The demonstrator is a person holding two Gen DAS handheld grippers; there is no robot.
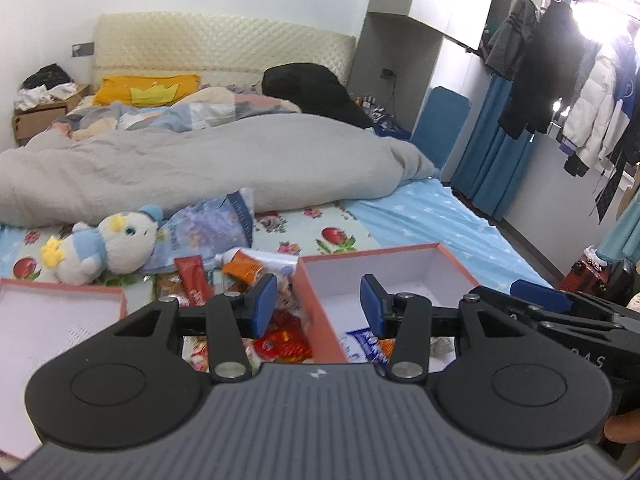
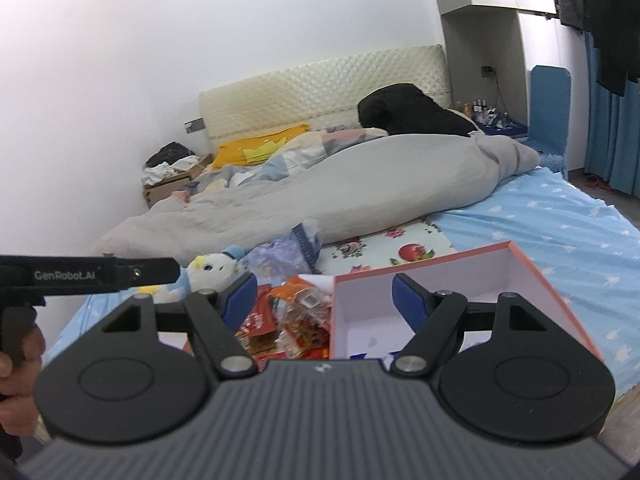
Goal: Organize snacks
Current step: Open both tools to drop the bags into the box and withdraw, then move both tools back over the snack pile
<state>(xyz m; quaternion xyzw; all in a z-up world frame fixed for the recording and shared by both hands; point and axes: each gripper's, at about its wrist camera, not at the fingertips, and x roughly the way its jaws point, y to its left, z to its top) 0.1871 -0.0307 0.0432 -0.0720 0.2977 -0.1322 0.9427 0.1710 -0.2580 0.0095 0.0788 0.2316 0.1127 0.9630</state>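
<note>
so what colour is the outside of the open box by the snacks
Salmon pink outside, white inside, on the box; clearest in the right wrist view.

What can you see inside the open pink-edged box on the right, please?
Inside the pink-edged box: a blue-and-white packet near its front, with bare white floor behind. The left gripper hides the front part, so more may lie there.

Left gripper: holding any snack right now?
No. The left gripper has open jaws with nothing between them, hovering over the snack pile and box edge.
</note>
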